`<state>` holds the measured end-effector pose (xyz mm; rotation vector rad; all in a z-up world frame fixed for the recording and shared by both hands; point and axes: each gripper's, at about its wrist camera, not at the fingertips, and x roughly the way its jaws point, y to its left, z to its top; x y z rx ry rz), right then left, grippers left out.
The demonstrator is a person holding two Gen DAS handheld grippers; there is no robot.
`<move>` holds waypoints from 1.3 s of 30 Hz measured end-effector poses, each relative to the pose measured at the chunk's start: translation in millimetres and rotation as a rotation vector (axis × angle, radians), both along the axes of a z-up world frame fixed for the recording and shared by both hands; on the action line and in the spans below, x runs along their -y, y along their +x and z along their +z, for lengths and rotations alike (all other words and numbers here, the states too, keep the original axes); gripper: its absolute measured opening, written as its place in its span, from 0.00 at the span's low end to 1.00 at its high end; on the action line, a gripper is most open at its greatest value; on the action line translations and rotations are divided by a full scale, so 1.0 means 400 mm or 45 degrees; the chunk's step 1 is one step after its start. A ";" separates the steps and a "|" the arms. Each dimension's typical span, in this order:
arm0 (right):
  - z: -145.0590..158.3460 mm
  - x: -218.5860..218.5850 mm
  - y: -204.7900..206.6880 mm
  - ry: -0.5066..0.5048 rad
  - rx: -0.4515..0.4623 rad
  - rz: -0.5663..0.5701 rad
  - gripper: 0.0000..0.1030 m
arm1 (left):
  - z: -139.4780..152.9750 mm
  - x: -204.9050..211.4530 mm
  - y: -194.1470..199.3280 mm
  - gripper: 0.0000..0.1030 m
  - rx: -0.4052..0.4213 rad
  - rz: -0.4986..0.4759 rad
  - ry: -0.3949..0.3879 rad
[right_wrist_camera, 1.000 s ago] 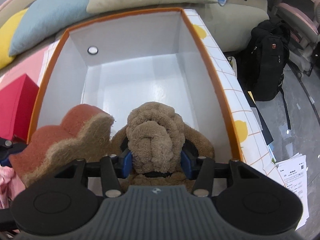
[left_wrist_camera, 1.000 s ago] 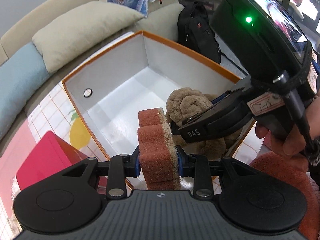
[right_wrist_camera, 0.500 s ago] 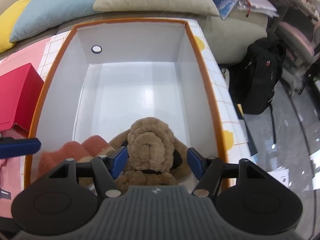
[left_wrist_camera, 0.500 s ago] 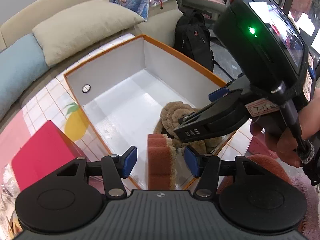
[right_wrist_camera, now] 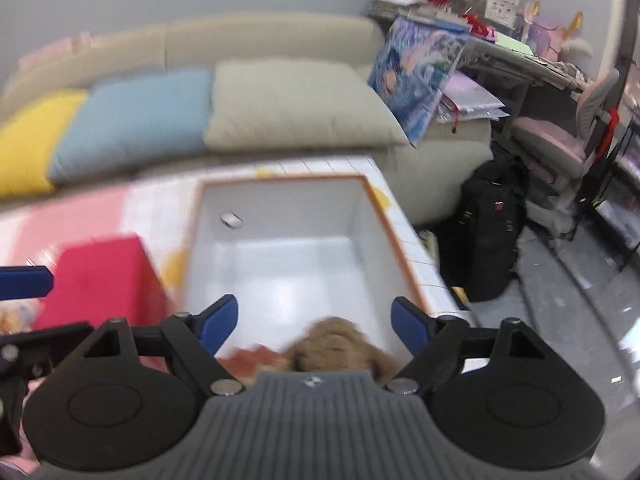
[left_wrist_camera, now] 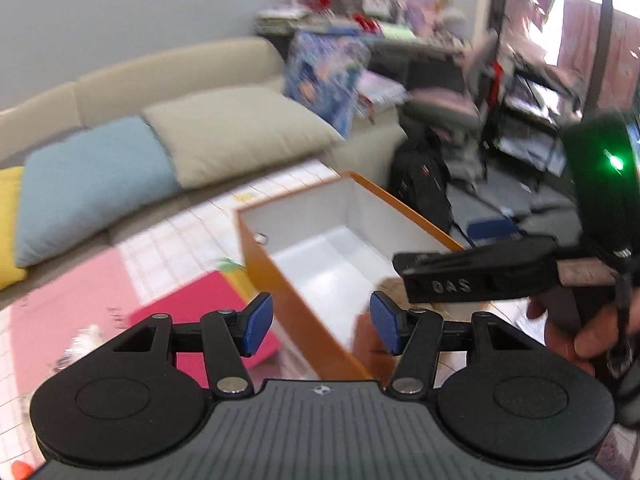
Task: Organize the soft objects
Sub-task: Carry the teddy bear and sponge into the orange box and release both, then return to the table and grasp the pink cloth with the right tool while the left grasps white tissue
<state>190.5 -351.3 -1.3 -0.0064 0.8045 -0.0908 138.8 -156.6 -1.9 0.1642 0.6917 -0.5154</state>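
Storage box (right_wrist_camera: 280, 256), white inside, orange-rimmed: holds brown plush toy (right_wrist_camera: 340, 344) and red-brown sponge (right_wrist_camera: 256, 356) at its near end, lying loose, apparently dropped there for sorting
Left gripper (left_wrist_camera: 320, 322): jaws have just been opening, now apart, nothing between them
Right gripper (right_wrist_camera: 314, 320): jaws have just been opening, now wide apart, above the plush, not touching it
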 end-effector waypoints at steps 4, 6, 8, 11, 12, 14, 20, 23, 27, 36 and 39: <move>-0.005 -0.074 -0.048 0.093 0.057 -0.018 0.82 | 0.003 -0.092 -0.039 0.64 0.042 0.121 -0.032; -0.016 -0.112 -0.071 0.152 0.058 -0.023 0.82 | -0.009 -0.139 -0.057 0.64 0.015 0.192 -0.055; -0.026 -0.141 -0.083 0.207 0.047 -0.026 0.82 | -0.019 -0.186 -0.072 0.64 -0.005 0.250 -0.064; -0.057 -0.192 -0.107 0.270 0.009 -0.035 0.82 | -0.042 -0.254 -0.089 0.64 -0.049 0.336 -0.069; -0.069 -0.209 -0.114 0.284 -0.011 -0.032 0.82 | -0.050 -0.278 -0.095 0.64 -0.070 0.358 -0.074; -0.095 -0.248 -0.122 0.295 -0.070 -0.002 0.83 | -0.066 -0.321 -0.100 0.64 -0.109 0.400 -0.080; -0.161 -0.376 -0.140 0.229 -0.212 0.205 0.83 | -0.131 -0.445 -0.151 0.64 -0.199 0.556 -0.081; -0.196 -0.434 -0.143 0.179 -0.278 0.313 0.83 | -0.156 -0.499 -0.168 0.64 -0.240 0.611 -0.097; -0.229 -0.498 -0.146 0.132 -0.327 0.423 0.83 | -0.186 -0.565 -0.183 0.65 -0.260 0.671 -0.098; -0.258 -0.610 -0.122 0.031 -0.326 0.580 0.78 | -0.235 -0.675 -0.169 0.78 -0.319 0.824 -0.180; -0.269 -0.640 -0.102 0.033 -0.336 0.597 0.78 | -0.255 -0.694 -0.164 0.80 -0.339 0.843 -0.180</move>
